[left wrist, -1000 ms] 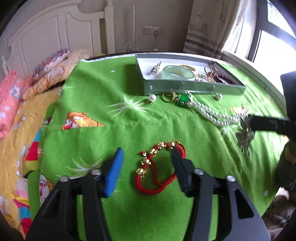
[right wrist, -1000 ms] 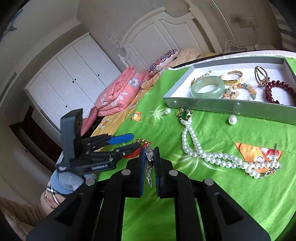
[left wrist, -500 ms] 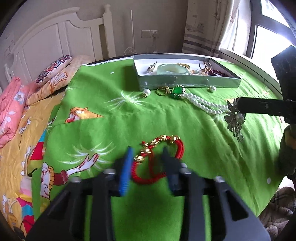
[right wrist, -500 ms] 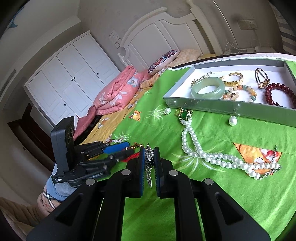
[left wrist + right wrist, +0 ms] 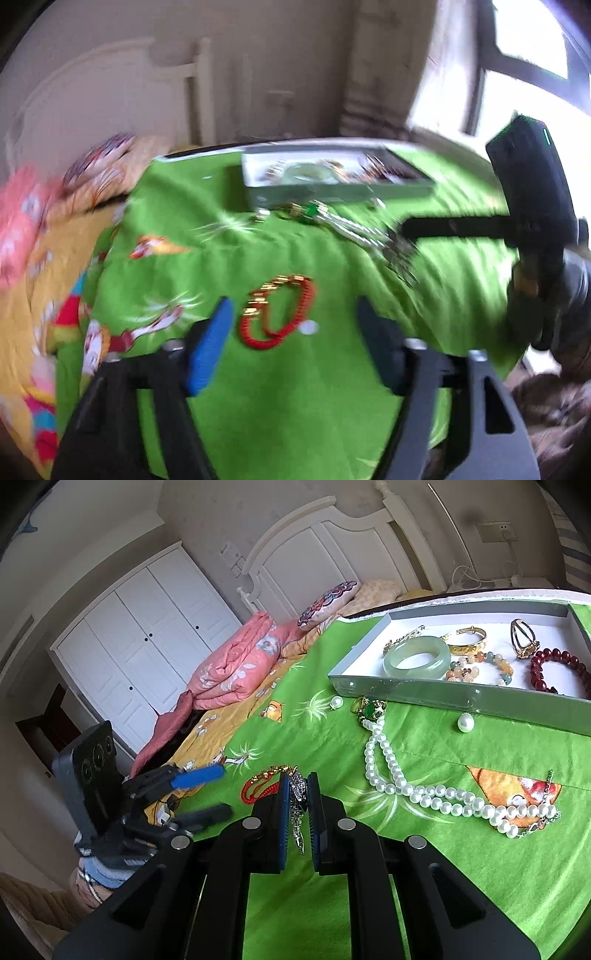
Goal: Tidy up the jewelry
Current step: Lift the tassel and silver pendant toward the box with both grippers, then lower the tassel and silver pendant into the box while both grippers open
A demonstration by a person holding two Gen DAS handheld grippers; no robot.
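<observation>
1. The left tool (image 5: 291,332), jaws opening, brackets the red cord bracelet (image 5: 277,314) on the green cloth (image 5: 295,406), not touching it.
2. The right tool (image 5: 298,801) is clamped on a silver pendant (image 5: 297,794), near that bracelet.
3. Pearl necklace (image 5: 406,790) lies between bracelet and grey tray (image 5: 443,696).

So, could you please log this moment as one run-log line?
left gripper: opening, empty, above red bracelet | right gripper: shut on silver brooch | tray: partly filled
</observation>
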